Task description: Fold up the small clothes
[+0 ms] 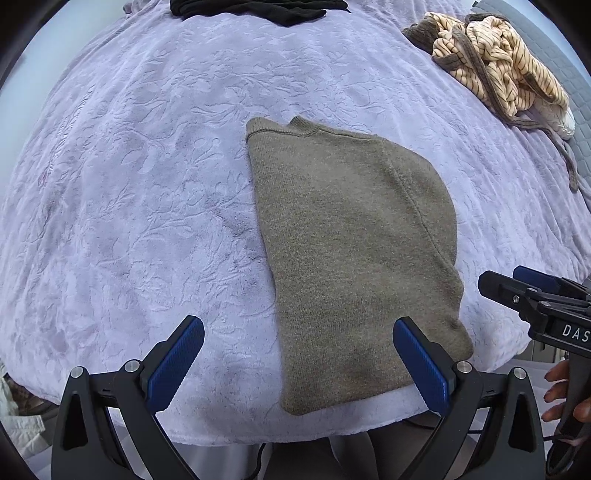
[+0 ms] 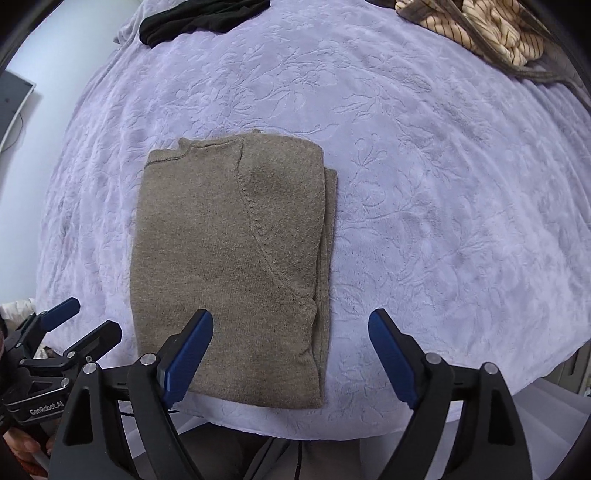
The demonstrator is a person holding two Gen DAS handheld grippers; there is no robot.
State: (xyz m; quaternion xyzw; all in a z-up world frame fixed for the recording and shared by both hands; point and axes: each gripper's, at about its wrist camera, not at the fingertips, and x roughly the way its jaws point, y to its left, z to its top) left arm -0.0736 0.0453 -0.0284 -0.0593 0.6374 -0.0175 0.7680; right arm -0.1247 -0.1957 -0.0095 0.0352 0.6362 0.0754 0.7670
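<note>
A folded olive-brown knit sweater [image 2: 229, 266] lies flat on a bed covered with a lavender embossed blanket [image 2: 424, 184], its lower hem reaching almost to the blanket's near edge. The garment is folded into a tall rectangle, collar at the far end, with a curved seam running down its upper layer and a narrow strip of a lower layer showing along one long side.

Above the sweater's near end hang both tools. The right hand-held gripper [image 2: 290, 354] has its blue-padded jaws spread wide, one pad over the sweater's lower corner, the other over bare blanket beside it; nothing is between them. The left hand-held gripper [image 1: 299, 365] likewise stands wide open and empty, one finger over the sweater's hem and the other over the blanket on the far side of the garment from the right tool. Fingers of a person's hand [image 1: 557, 391] wrap the right tool's handle beside the sweater.

Well beyond the sweater's collar, a black garment [image 2: 199, 16] lies at the far edge of the bed. Off to the far corner from the sweater sits a crumpled cream-and-brown striped garment [image 1: 495, 62] with brown trim trailing toward the bed's side.
</note>
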